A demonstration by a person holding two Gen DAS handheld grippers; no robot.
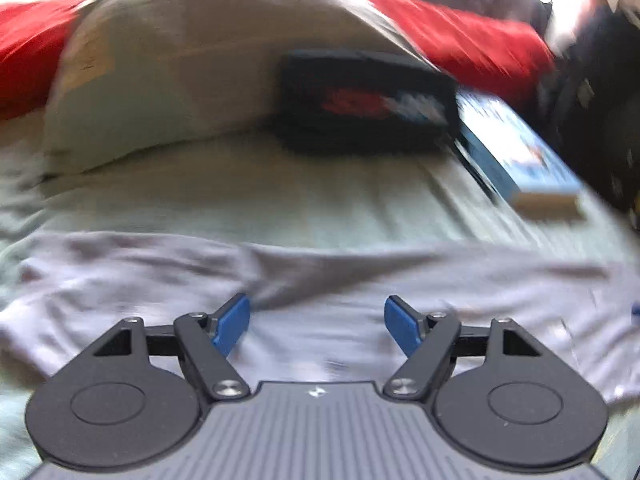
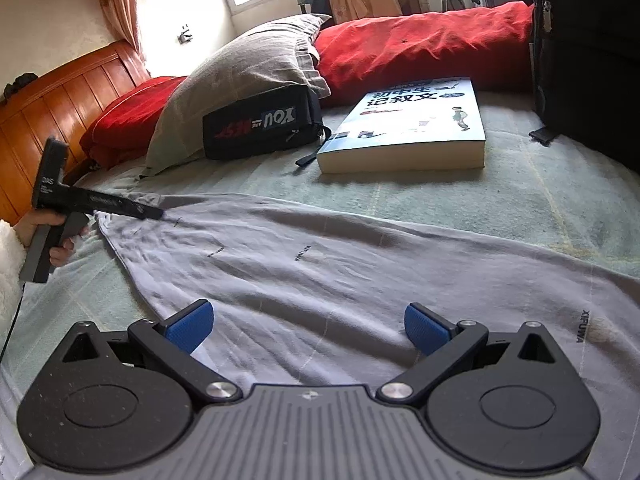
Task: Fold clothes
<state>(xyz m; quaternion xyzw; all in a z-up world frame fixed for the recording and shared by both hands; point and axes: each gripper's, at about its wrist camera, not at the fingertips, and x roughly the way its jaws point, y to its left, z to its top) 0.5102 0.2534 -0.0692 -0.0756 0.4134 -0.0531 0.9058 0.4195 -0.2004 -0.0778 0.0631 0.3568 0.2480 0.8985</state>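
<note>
Across the near half of the bed (image 2: 520,200) lies a pale grey shirt (image 2: 320,264), spread nearly flat with shallow creases, one narrow end reaching toward the bed's left edge by the headboard (image 2: 60,92). Beyond it, toward the far side, sit a grey pillow (image 2: 240,68), a black pouch (image 2: 260,124), a book (image 2: 412,128) and red bedding (image 2: 420,44), all clear of the cloth.

By the look of it the shirt is thin, light and limp: it will sag, drag and crease rather than hold shape, and one layer may slide off another. The sound places to pinch seem to be the hem, a corner or a seam edge, where the fabric is doubled, not the slack middle.

The right tongs (image 2: 308,328) hover low over the shirt's near part, blue pads wide apart and nothing between them; whether the pads brush the cloth cannot be told. The left tongs (image 1: 318,324) also stand well open in their own blurred view, above grey fabric (image 1: 320,272), empty. Seen from the right camera, the left tool (image 2: 100,204) points its tip at the shirt's narrow end near the left edge, at or just on the cloth; contact is not clear.

Folding looks barely begun: no fold is visible yet, and each tong would need an edge before lifting.
</note>
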